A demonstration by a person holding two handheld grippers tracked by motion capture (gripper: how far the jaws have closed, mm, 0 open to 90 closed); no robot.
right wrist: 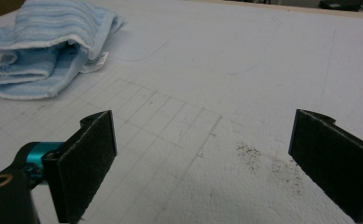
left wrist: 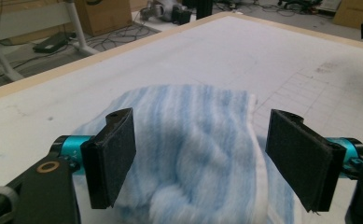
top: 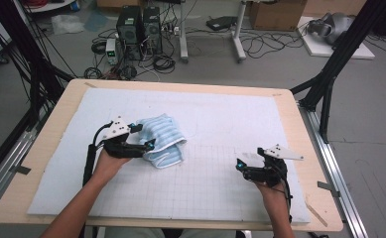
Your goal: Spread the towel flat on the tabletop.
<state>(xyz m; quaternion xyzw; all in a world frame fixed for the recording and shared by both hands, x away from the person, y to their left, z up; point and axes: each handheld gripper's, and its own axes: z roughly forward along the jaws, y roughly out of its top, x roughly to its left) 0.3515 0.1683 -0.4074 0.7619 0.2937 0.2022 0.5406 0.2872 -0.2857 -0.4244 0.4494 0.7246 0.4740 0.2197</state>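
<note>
Right gripper (top: 241, 162) spread over bare mat (top: 220, 188); left gripper (top: 143, 136) spread astride crumpled towel (top: 163, 139).

Grey floor (top: 379, 124) (cable-strewn) holds computer towers (top: 140, 27) and cardboard boxes (top: 276, 14).

No legible text — anywhere.

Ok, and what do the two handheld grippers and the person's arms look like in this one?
Both the left gripper and the right gripper have black bodies, teal collars behind flat, rectangular black pads, and a grey three-cornered plate on top. A brass-coloured ring marks each body in the gripper views. A black cable trails back along each forearm. The forearms are bare, with no sleeves in the high view.
</note>
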